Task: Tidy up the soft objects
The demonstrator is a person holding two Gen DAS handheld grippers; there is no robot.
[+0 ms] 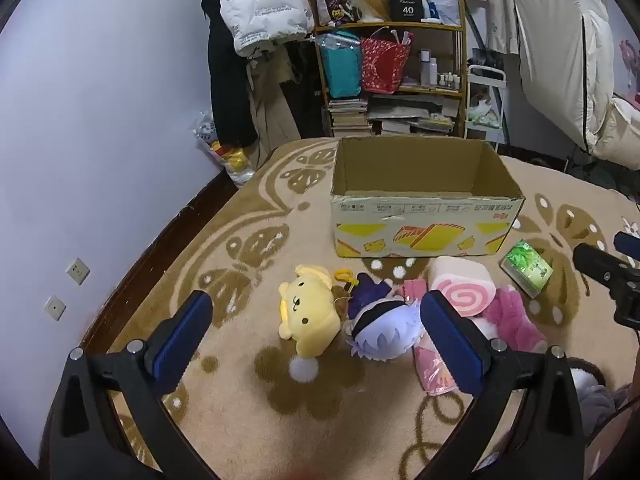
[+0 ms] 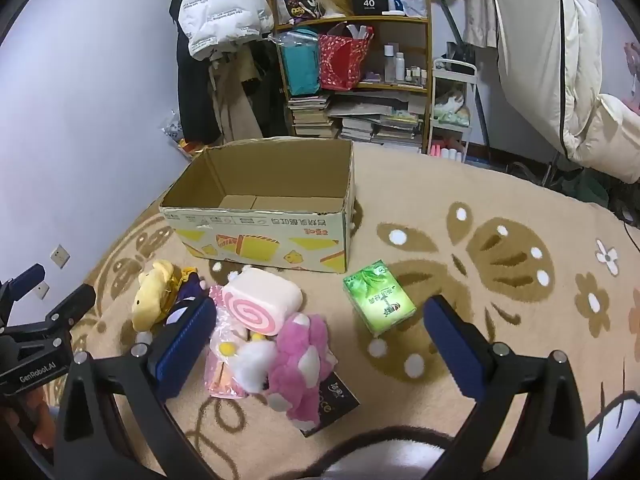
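Observation:
Soft toys lie in a row on the rug in front of an open, empty cardboard box (image 1: 424, 222) (image 2: 264, 236). From left: a yellow dog plush (image 1: 308, 310) (image 2: 150, 300), a purple-haired doll (image 1: 380, 328) (image 2: 186, 292), a pink swirl-roll cushion (image 1: 462, 286) (image 2: 260, 300), and a pink and white plush (image 1: 508, 316) (image 2: 298, 356). My left gripper (image 1: 316, 312) is open and empty above the yellow plush and doll. My right gripper (image 2: 320, 320) is open and empty above the pink plush.
A green tissue pack (image 1: 526, 268) (image 2: 378, 298) lies right of the toys. A pink plastic packet (image 2: 222, 364) and a dark card (image 2: 334, 410) lie under the pink plush. A cluttered bookshelf (image 1: 394, 80) and hanging clothes (image 1: 260, 4) stand behind the box. The wall is at left.

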